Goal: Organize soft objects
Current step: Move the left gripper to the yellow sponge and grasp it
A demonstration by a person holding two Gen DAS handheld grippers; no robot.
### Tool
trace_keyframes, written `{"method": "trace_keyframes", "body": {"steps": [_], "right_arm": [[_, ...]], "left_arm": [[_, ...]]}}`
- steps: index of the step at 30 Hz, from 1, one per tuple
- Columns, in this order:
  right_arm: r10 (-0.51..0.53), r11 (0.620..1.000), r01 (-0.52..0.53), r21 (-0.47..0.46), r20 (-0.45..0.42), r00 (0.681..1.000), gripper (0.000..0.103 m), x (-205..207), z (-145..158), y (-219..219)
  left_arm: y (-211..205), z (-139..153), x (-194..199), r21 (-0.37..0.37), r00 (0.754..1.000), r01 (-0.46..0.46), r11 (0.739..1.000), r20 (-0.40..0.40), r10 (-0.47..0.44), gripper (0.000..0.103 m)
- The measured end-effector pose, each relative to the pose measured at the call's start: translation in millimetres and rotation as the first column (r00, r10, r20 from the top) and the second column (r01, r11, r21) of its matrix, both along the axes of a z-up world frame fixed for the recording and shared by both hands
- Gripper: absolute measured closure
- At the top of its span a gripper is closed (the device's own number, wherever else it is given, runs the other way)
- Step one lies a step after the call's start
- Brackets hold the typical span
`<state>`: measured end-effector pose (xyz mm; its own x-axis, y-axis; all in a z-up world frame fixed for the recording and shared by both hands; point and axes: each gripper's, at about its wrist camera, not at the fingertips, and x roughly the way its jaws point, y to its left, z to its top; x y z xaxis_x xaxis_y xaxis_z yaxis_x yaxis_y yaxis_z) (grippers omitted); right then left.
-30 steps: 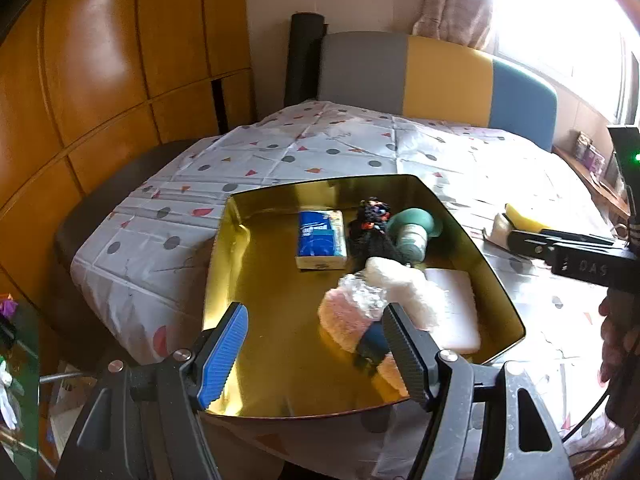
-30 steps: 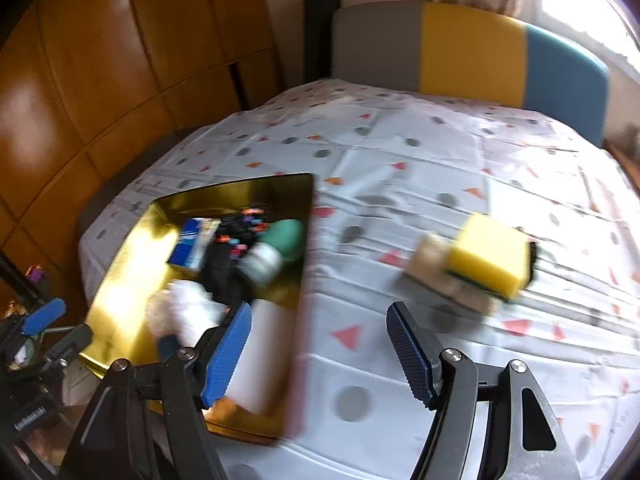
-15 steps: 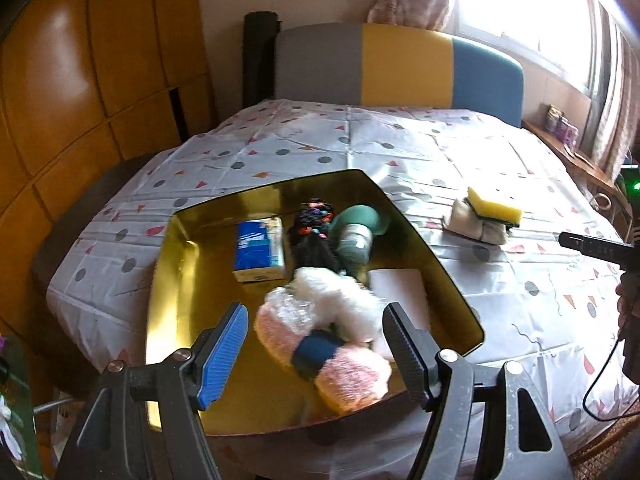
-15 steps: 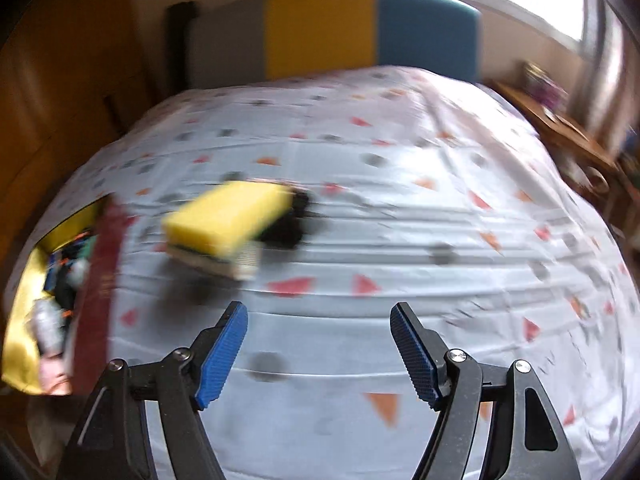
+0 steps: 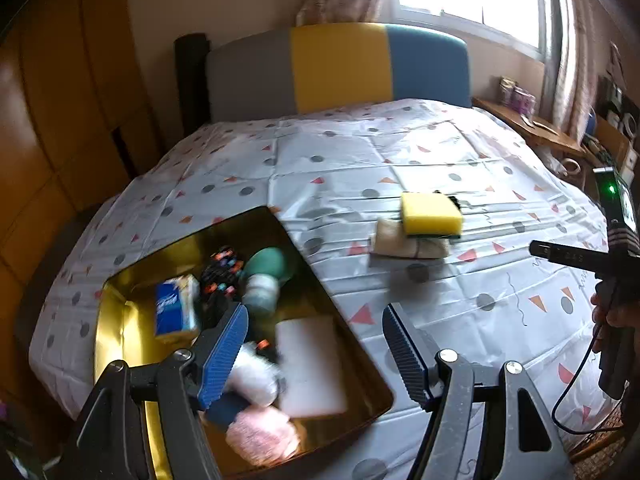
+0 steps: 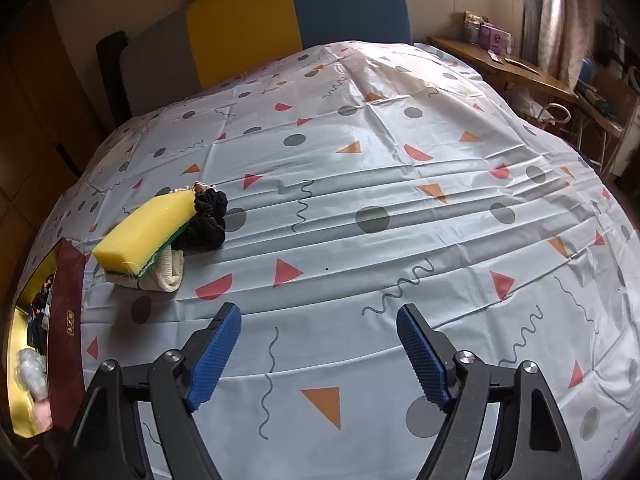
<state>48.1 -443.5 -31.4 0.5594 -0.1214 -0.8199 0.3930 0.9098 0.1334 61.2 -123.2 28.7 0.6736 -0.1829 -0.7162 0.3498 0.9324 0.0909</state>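
Light from a window falls on a wide surface under a pale plastic cloth [image 6: 400, 216] printed with grey dots, orange and red triangles and wavy lines; behind it stands a padded panel [image 5: 340, 68] in grey, yellow and blue. It looks like a bed with a headboard, but I cannot tell for sure.

On the cloth lies a rectangular yellow sponge with a green scouring layer [image 6: 146, 234]. It rests on a folded cream-coloured knitted cloth [image 6: 168, 276], and a black fabric scrunchie [image 6: 206, 220] touches its far end. The right wrist view shows this scrunchie clearly; in the left wrist view only a small dark edge of it shows behind the sponge [image 5: 430, 214].

Only the left wrist view looks down into the shiny gold tray [image 5: 120, 328]. Inside are a blue tissue pack [image 5: 172, 312], a green and white ball of yarn [image 5: 262, 276], a black thing with small coloured beads [image 5: 222, 272], a white flat pad [image 5: 308, 364], and white and pink fluffy pieces [image 5: 260, 436] near the front edge. The right wrist view shows just a narrow strip of this tray [image 6: 20, 332] at its left border, with its dark red outer wall.

The left tongs [image 5: 316, 356] stand wide apart, with nothing between them, above the tray's right rim. The right tongs [image 6: 318, 354] have just been opening and stand wide apart over bare cloth, near the sponge but not touching it. A hand [image 5: 612, 316] holding the right device shows at the right edge of the left wrist view.
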Motion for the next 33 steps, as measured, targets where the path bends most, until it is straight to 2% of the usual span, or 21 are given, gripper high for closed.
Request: {"method": "trace_keyframes", "body": {"steps": [7,18,22,29,32,33], "right_arm": [[-0.018,1.0,0.018,0.014,0.012,1.0,0.018,-3.3,5.6,-5.6],[-0.026,0.999,0.026,0.03,0.01,1.0,0.015,-4.3,7.4,-7.8],[-0.039,0.999,0.039,0.034,0.006,0.999,0.015,-4.9,7.3,-10.3],[-0.048,0.997,0.047,0.055,0.01,0.999,0.013,-5.4,7.9,-13.5],[-0.046,0.997,0.046,0.065,0.007,0.999,0.012,-4.0,7.3,-13.4],[-0.044,0.997,0.043,0.069,0.008,0.999,0.012,-3.9,7.4,-13.2]], "left_arm": [[-30.7,-8.5,5.7,0.039,0.998,0.066,0.997,-0.018,-0.065,0.032],[-71.4,-11.3,24.2,0.027,0.988,0.146,0.989,-0.051,-0.144,0.025],[-83.0,-13.1,44.5,-0.026,0.979,0.171,0.985,-0.111,-0.173,0.021],[-99.4,-22.5,99.3,-0.113,0.962,0.14,0.984,-0.221,-0.163,0.02],[-111.7,-26.9,119.8,-0.164,0.943,0.158,0.974,-0.267,-0.198,0.015],[-116.8,-28.4,125.3,-0.169,0.939,0.165,0.972,-0.274,-0.207,0.009]]}}
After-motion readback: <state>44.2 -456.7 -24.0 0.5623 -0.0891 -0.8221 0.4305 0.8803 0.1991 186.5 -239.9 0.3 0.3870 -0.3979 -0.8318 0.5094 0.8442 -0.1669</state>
